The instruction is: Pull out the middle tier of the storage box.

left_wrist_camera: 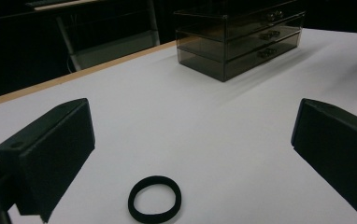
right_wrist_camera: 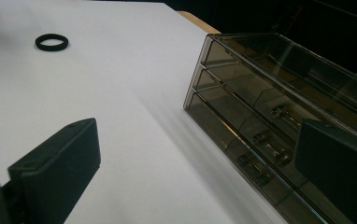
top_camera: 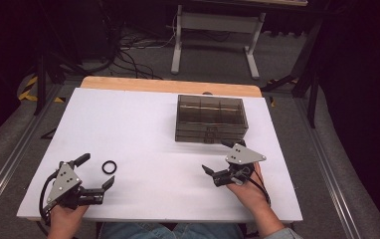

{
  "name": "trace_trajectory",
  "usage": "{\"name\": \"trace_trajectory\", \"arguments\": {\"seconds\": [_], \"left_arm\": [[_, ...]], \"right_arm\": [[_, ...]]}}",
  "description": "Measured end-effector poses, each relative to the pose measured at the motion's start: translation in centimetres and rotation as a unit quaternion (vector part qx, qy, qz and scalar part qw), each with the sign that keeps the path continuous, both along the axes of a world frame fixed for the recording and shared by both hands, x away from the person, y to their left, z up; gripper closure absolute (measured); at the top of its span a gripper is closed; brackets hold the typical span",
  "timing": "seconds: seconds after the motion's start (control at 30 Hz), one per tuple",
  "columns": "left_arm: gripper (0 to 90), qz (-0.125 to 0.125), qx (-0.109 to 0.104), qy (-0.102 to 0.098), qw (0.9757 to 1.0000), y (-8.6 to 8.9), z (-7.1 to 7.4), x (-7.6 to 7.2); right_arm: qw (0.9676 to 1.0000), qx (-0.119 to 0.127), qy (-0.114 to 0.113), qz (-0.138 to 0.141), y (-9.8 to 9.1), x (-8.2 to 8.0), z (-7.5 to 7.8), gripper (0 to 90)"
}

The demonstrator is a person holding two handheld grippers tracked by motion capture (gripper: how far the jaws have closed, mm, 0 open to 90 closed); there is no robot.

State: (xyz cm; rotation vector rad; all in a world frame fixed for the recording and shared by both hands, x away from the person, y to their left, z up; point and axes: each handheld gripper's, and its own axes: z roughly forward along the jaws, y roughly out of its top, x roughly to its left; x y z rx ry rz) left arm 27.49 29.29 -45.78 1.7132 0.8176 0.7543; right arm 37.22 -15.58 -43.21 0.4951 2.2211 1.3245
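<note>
Two grippers sit low over the white counter (top_camera: 143, 129), and both have their fingers spread wide with nothing between them. The left gripper (top_camera: 94, 172) is nearest the work: a small black ring (top_camera: 109, 167), which looks like a soft elastic band, lies flat on the counter just beyond the gap of its fingers, and in the left gripper view the ring (left_wrist_camera: 154, 198) lies low in the frame between the two black fingers (left_wrist_camera: 50, 154), a little nearer the one at the frame's left. The right gripper (top_camera: 218, 159) rests near the front of a smoky clear drawer box (top_camera: 211, 118), whose three stacked drawers with small knobs face it, all of them shut as far as can be told; in the right gripper view one finger (right_wrist_camera: 55, 172) stands over bare counter and the other overlaps the lowest drawers. The step in hand appears to be picking up the ring. To do it well, the left gripper should probably ease forward until the ring is centred between the fingers, tip down so their ends meet the counter, and close gently across the ring's width. Since it lies so flat, a shallow approach risks pushing it away rather than catching it. The right gripper seems well placed to pull a drawer by its knob.
</note>
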Motion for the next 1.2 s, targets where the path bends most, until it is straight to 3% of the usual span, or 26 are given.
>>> {"name": "trace_trajectory", "arguments": {"seconds": [0.17, 0.4, 0.5, 0.6, 0.67, 0.77, 1.0, 1.03, 1.07, 1.1, 1.13, 1.17, 1.2], "left_arm": [[0.3, -0.003, 0.002, 0.001, 1.0, -0.1, 0.0, 0.1], [0.3, -0.003, 0.002, 0.0, 1.0, 0.0, 0.0, 0.2], [0.3, -0.002, 0.002, 0.0, 1.0, 0.0, 0.0, 0.1], [0.3, -0.001, 0.003, -0.001, 1.0, -0.1, 0.0, 0.1], [0.3, -0.002, 0.003, -0.001, 1.0, -0.1, 0.0, 0.1], [0.3, -0.003, 0.004, 0.0, 1.0, 0.0, 0.0, 0.2], [0.3, -0.003, 0.003, 0.0, 1.0, 0.0, 0.0, 0.1], [0.3, -0.002, 0.004, 0.0, 1.0, 0.0, 0.0, 0.1], [0.3, -0.003, 0.004, 0.0, 1.0, 0.0, 0.0, 0.2], [0.3, -0.003, 0.004, 0.001, 1.0, 0.0, 0.0, 0.1], [0.3, -0.003, 0.005, 0.001, 1.0, -0.1, 0.0, 0.2], [0.3, -0.003, 0.005, 0.001, 1.0, -0.1, 0.0, 0.2], [0.3, -0.003, 0.005, 0.001, 1.0, -0.1, 0.0, 0.2]], "right_arm": [[0.9999, -0.01, -0.006, 0.008, 0.5, -0.3, 0.1, 1.7], [0.9993, -0.037, 0.006, 0.004, 0.3, -0.1, -0.1, 6.6], [0.9992, -0.04, -0.005, 0.007, 0.1, -0.2, 0.1, 10.7], [0.9973, -0.068, -0.026, 0.007, 0.5, -0.5, 0.2, 16.0], [0.9966, -0.074, -0.034, 0.006, 0.6, -0.6, 0.2, 16.5], [0.9927, -0.1, -0.066, -0.004, 0.9, -0.9, 0.3, 17.8], [0.987, -0.127, -0.097, -0.017, 1.2, -1.0, 0.5, 19.5], [0.9853, -0.134, -0.105, -0.018, 1.2, -1.1, 0.5, 19.9], [0.9815, -0.148, -0.119, -0.024, 1.3, -1.2, 0.6, 20.7], [0.9815, -0.148, -0.119, -0.024, 1.3, -1.2, 0.6, 20.7], [0.9779, -0.16, -0.132, -0.028, 1.4, -1.3, 0.7, 20.7], [0.9779, -0.16, -0.132, -0.028, 1.4, -1.3, 0.7, 20.7], [0.9739, -0.174, -0.142, -0.031, 1.6, -1.3, 0.8, 21.3]]}}
